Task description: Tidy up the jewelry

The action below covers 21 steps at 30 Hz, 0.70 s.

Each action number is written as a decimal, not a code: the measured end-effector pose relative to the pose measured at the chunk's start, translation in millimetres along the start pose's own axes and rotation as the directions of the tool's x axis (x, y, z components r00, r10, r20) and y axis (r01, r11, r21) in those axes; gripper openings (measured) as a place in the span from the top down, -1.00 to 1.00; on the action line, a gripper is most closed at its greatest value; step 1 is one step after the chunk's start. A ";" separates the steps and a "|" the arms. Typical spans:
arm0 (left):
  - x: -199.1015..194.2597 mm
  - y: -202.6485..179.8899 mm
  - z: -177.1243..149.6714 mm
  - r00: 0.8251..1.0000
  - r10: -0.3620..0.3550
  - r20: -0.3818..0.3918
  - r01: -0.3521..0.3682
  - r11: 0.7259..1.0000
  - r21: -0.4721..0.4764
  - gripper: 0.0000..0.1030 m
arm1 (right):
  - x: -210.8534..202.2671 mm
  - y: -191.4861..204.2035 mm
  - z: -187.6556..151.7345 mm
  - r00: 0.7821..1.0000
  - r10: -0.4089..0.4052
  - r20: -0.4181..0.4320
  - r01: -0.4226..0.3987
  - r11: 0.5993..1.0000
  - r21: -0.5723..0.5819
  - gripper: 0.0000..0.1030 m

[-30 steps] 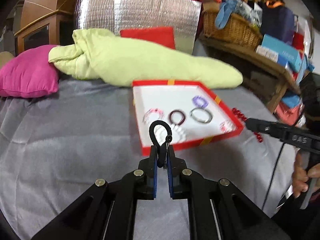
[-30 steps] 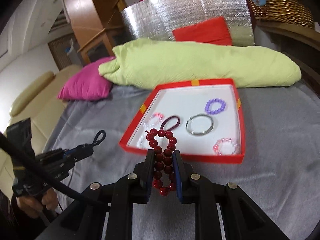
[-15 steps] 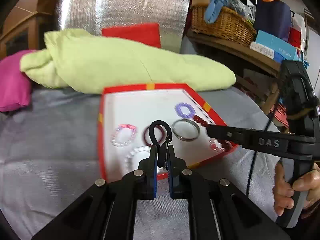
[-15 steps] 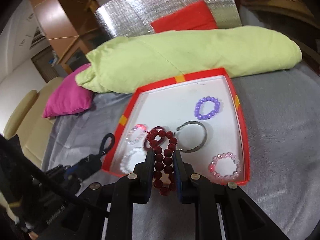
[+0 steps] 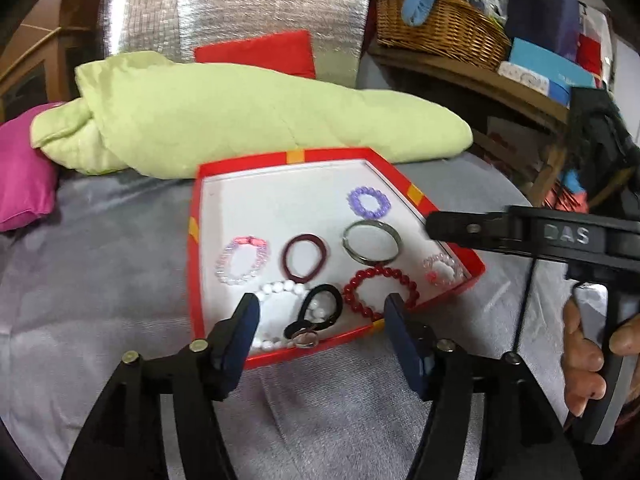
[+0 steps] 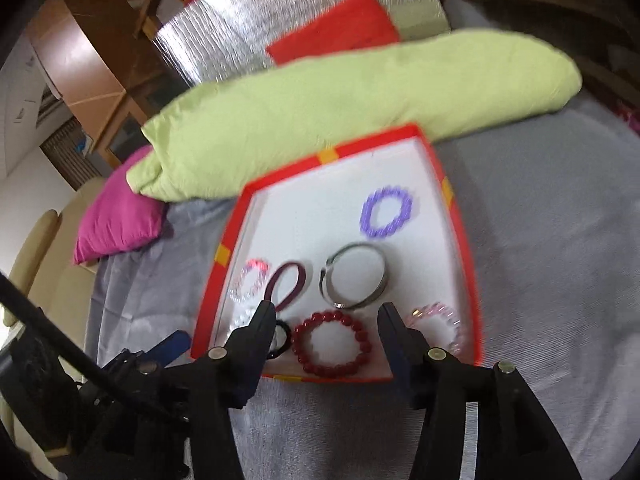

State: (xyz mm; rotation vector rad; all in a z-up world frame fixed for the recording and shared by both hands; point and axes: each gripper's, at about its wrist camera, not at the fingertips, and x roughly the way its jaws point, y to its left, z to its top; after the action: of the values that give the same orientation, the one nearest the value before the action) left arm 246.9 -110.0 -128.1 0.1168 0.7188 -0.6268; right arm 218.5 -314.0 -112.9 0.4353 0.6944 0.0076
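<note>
Black hair tie (image 5: 316, 312): laid in the red tray (image 5: 194, 248) at 6 o'clock, long axis running toward 1 o'clock, overlapping the white bead bracelet (image 5: 280, 292).
Red bead bracelet (image 6: 330, 342): laid flat beside it, at 3 o'clock.
Surroundings: metal bangle (image 5: 370, 240) and maroon band (image 5: 304, 256) are seen at 12 o'clock; green pillow (image 5: 224, 116) beyond.
Left gripper (image 5: 320, 320): jaws spread, nothing held.
Right gripper (image 6: 326, 330): jaws spread.
Change: both pieces, clamped half a second ago, are now released.

The tray (image 5: 194, 280) lies on the bed (image 5: 100, 280), before the quilt (image 5: 240, 120). In it, a bead bracelet (image 5: 380, 290) lies right of the hair tie (image 5: 316, 312), with the bangle (image 5: 370, 240) behind.
</note>
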 end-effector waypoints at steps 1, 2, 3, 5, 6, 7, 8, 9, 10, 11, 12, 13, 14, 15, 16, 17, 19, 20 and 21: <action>-6.7 1.3 -0.4 1.000 0.021 0.011 -0.021 1.000 -0.009 -0.42 | -6.9 2.6 -1.2 1.000 -0.008 0.019 0.008 1.000 -0.018 -0.09; -13.5 2.0 -1.1 0.999 0.043 0.023 -0.043 0.999 -0.017 -0.44 | -13.2 5.6 -3.5 0.999 -0.017 0.033 0.018 0.999 -0.038 -0.09; -18.2 2.7 -1.5 0.998 0.063 0.032 -0.062 0.998 -0.022 -0.50 | -19.6 9.8 -6.9 0.998 -0.035 0.045 0.038 0.997 -0.062 -0.09; -36.5 4.7 -5.2 0.988 0.142 0.060 -0.139 0.989 -0.043 -0.58 | -31.1 18.1 -15.2 0.995 -0.074 0.061 0.080 0.991 -0.105 -0.09; -44.6 5.3 -6.5 0.982 0.175 0.073 -0.171 0.984 -0.052 -0.60 | -36.8 23.3 -20.4 0.993 -0.100 0.067 0.108 0.986 -0.127 -0.10; -52.8 5.4 -7.6 0.973 0.214 0.082 -0.210 0.976 -0.061 -0.61 | -41.5 27.1 -24.7 0.990 -0.123 0.066 0.131 0.981 -0.142 -0.13; -58.3 4.8 -7.5 0.965 0.249 0.081 -0.243 0.967 -0.070 -0.62 | -46.4 30.1 -29.2 0.988 -0.140 0.059 0.147 0.978 -0.149 -0.16; -67.0 4.4 -7.5 0.954 0.291 0.074 -0.285 0.955 -0.080 -0.62 | -53.0 32.9 -34.3 0.988 -0.149 0.050 0.155 0.977 -0.148 -0.17; -73.1 3.7 -7.3 0.946 0.314 0.076 -0.307 0.948 -0.087 -0.62 | -60.0 34.5 -39.6 0.988 -0.151 0.044 0.156 0.977 -0.144 -0.17; -83.3 2.3 -8.8 0.939 0.334 0.079 -0.327 0.940 -0.096 -0.62 | -67.3 36.1 -44.7 0.987 -0.157 0.041 0.161 0.977 -0.141 -0.17; -94.1 0.4 -11.1 0.933 0.348 0.085 -0.340 0.935 -0.103 -0.63 | -76.2 38.7 -50.1 0.984 -0.172 0.043 0.177 0.974 -0.145 -0.17; -101.4 -0.2 -12.2 0.930 0.358 0.085 -0.349 0.931 -0.106 -0.67 | -84.6 41.6 -55.0 0.981 -0.188 0.047 0.193 0.969 -0.155 -0.17; -111.9 -4.0 -14.2 0.922 0.379 0.079 -0.370 0.923 -0.105 -0.68 | -95.9 45.5 -60.3 0.978 -0.200 0.054 0.207 0.963 -0.171 -0.18; -118.9 -6.7 -15.2 0.915 0.395 0.077 -0.387 0.917 -0.098 -0.69 | -102.8 47.9 -63.3 0.976 -0.208 0.058 0.215 0.960 -0.179 -0.20; -126.7 -11.2 -15.9 0.908 0.412 0.079 -0.406 0.910 -0.086 -0.69 | -110.8 50.9 -66.0 0.975 -0.216 0.059 0.223 0.957 -0.187 -0.22; -132.9 -15.0 -16.8 0.903 0.423 0.082 -0.417 0.906 -0.076 -0.70 | -119.2 53.7 -68.7 0.973 -0.221 0.061 0.229 0.954 -0.192 -0.22; -148.4 -24.2 -19.4 0.893 0.442 0.091 -0.437 0.897 -0.064 -0.72 | -136.4 59.6 -72.8 0.971 -0.230 0.070 0.239 0.950 -0.201 -0.23; -154.9 -27.2 -20.9 0.890 0.446 0.092 -0.442 0.895 -0.064 -0.72 | -144.1 61.6 -74.6 0.970 -0.232 0.074 0.242 0.949 -0.204 -0.23; -162.3 -30.9 -22.5 0.889 0.449 0.092 -0.445 0.893 -0.066 -0.73 | -153.5 64.3 -76.1 0.969 -0.232 0.082 0.244 0.948 -0.205 -0.23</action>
State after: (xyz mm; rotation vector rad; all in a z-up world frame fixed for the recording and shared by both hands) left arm 122.1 -47.7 -36.7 0.2018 0.5751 -0.1716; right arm 61.5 -249.1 -44.9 0.1421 0.6783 -0.1568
